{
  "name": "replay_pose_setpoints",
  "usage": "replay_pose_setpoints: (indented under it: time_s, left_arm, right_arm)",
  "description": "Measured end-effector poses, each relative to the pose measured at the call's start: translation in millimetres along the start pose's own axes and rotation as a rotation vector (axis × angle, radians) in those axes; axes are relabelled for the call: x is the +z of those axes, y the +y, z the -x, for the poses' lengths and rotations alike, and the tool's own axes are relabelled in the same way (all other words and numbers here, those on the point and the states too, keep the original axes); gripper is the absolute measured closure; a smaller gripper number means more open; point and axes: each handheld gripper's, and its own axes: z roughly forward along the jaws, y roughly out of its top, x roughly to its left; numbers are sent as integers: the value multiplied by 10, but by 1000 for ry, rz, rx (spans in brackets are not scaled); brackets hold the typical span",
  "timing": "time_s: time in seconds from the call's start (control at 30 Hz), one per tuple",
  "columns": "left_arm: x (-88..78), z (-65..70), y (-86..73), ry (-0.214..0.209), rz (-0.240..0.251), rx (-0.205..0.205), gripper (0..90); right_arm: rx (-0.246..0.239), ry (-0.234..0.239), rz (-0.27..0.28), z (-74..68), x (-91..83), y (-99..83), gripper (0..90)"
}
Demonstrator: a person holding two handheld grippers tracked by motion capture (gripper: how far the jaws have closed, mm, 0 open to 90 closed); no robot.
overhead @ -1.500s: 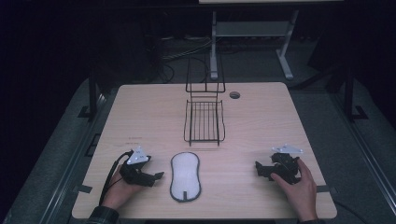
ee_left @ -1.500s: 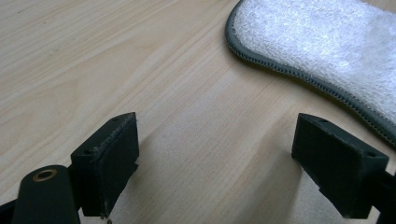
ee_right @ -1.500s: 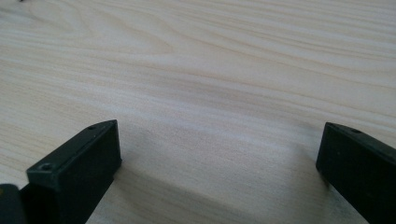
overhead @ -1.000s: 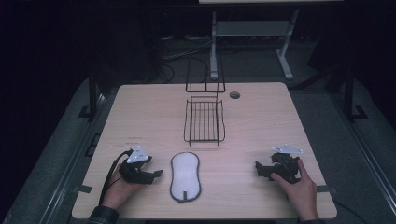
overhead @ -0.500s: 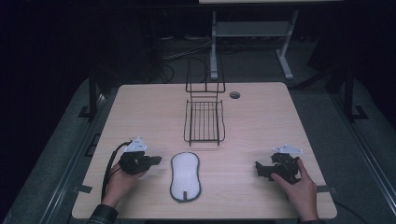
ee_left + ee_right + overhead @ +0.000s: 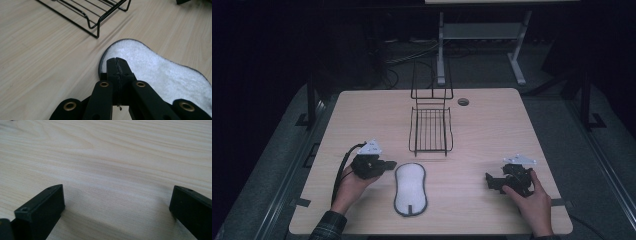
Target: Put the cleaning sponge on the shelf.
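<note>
here, the left gripper (image 6: 388, 164) hovers just left of the white pad (image 6: 410, 188), jaws pressed together on nothing. the pad lies near the rack (image 6: 430, 131). far right, the right gripper (image 6: 490, 181) rests wide open and empty.

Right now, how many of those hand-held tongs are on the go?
2. The left tongs sit in the person's left hand beside the white pad, jaws shut on nothing. The right tongs rest near the table's right edge, jaws open.
</note>
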Motion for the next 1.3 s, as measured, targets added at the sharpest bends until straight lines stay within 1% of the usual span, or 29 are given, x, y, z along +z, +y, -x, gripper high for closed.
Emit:
replay_pose_setpoints:
  time_s: [0.07,0.2,0.23,0.37,0.47,0.53,0.63,0.67,0.73,0.8,0.83,1.0,1.1,1.13,1.23,1.3]
  left_arm:
    - [24,7,17,-2,-3,5,896]
    - [170,26,116,-21,-4,14,895]
    - [170,26,116,-21,-4,14,895]
    - [342,54,186,-58,-11,29,895]
    - [427,79,211,-68,-30,40,895]
    - [475,92,227,-66,-44,48,895]
    - [535,90,240,-69,-51,52,896]
    - [553,85,242,-67,-59,61,896]
    - [585,84,235,-68,-69,61,896]
    - [602,83,228,-68,-87,65,895]
    - [607,84,224,-70,-81,60,896]
    - [593,76,213,-66,-84,60,896]
    - [574,60,198,-64,-83,52,895]
    - [560,52,193,-60,-90,56,896]
    - [533,40,168,-55,-86,42,896]
    - [507,27,156,-44,-91,46,895]
  right_arm:
    - [0,0,0,0,0,0,0]
    - [0,0,0,0,0,0,0]
    - [0,0,0,0,0,0,0]
    - [-1,1,0,1,1,1,0]
    - [-1,2,0,2,1,1,0]
    - [-2,2,0,2,1,1,0]
    - [-2,2,0,2,1,1,0]
    - [-2,2,0,2,1,1,0]
    - [-2,2,0,2,1,1,0]
    - [-2,2,0,2,1,1,0]
    - [-2,2,0,2,1,1,0]
    - [-2,2,0,2,1,1,0]
    - [-2,2,0,2,1,1,0]
    - [-2,2,0,2,1,1,0]
    - [-2,2,0,2,1,1,0]
    - [-2,2,0,2,1,1,0]
